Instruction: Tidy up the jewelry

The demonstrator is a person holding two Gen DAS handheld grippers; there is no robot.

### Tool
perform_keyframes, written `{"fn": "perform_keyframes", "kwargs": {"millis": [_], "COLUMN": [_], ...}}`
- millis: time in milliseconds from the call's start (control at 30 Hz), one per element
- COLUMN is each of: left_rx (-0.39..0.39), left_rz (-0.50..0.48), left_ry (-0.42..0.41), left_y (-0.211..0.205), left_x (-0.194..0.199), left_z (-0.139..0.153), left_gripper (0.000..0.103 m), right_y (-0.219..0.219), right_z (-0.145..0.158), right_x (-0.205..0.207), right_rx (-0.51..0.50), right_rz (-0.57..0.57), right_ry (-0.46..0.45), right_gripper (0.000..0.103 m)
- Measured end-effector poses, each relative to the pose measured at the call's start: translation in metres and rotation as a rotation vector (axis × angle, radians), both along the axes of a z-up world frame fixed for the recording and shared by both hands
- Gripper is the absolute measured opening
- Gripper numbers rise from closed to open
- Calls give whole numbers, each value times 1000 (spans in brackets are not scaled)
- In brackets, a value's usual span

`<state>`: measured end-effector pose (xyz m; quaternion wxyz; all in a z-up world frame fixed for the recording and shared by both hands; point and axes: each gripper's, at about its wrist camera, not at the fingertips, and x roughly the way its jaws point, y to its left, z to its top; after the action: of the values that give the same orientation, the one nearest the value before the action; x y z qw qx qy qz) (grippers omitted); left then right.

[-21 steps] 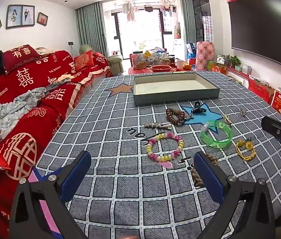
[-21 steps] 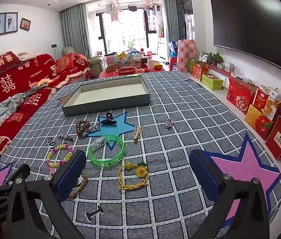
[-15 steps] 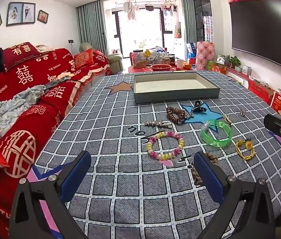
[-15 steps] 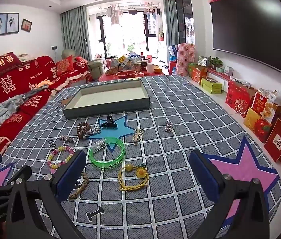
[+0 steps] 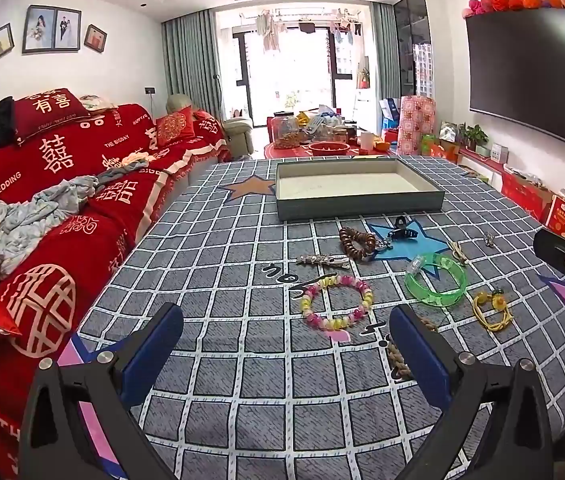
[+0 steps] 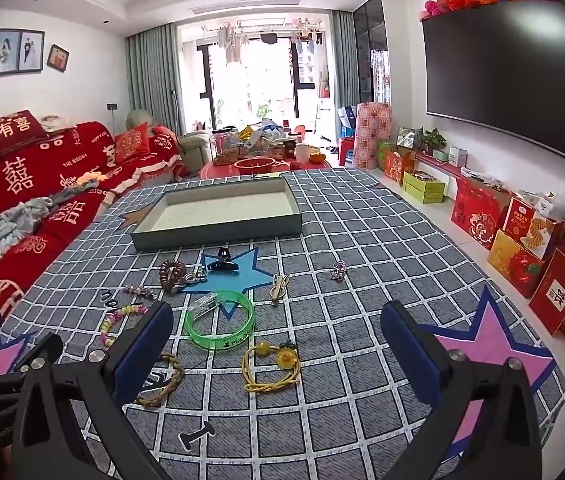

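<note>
My left gripper (image 5: pixel 284 338) hovers spread wide and empty above the checked cloth (image 5: pixel 242 360). Just ahead and slightly right of it lies the pastel bead bracelet (image 5: pixel 336 299), I judge the nearest pick. My right gripper (image 6: pixel 276 334) is equally released, with the green bangle (image 6: pixel 220 321) and yellow flower cord (image 6: pixel 270 364) between its fingers' line of sight. Far beyond both sits the grey tray (image 6: pixel 218 235), empty, presumably where everything goes.

Living room, daylight through balcony glass doors (image 5: pixel 288 76) ahead. Red sofa (image 5: pixel 62 184) left, wall-mounted TV (image 6: pixel 514 80) right, framed photos (image 5: pixel 52 30) upper left, teal curtains (image 6: pixel 150 76).
</note>
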<state>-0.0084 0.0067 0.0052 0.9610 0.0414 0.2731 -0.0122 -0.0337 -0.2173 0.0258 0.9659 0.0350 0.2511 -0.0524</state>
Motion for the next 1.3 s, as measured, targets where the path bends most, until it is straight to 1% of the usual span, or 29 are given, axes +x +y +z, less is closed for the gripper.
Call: {"fn": "perform_keyframes", "kwargs": {"millis": [1133,1300], "left_rx": [1,4], "left_rz": [10,11], "left_ry": [-5,-1], "left_y": [5,6], "left_x": [-5,-5], "left_z": [2,1], "left_gripper": [103,103], "right_y": [0,-1], "right_z": [-2,-3], "right_x": [-3,-5], "right_rx": [9,22], "right_rz": [-1,-6], "right_ry": [2,8], "right_gripper": [103,103]}}
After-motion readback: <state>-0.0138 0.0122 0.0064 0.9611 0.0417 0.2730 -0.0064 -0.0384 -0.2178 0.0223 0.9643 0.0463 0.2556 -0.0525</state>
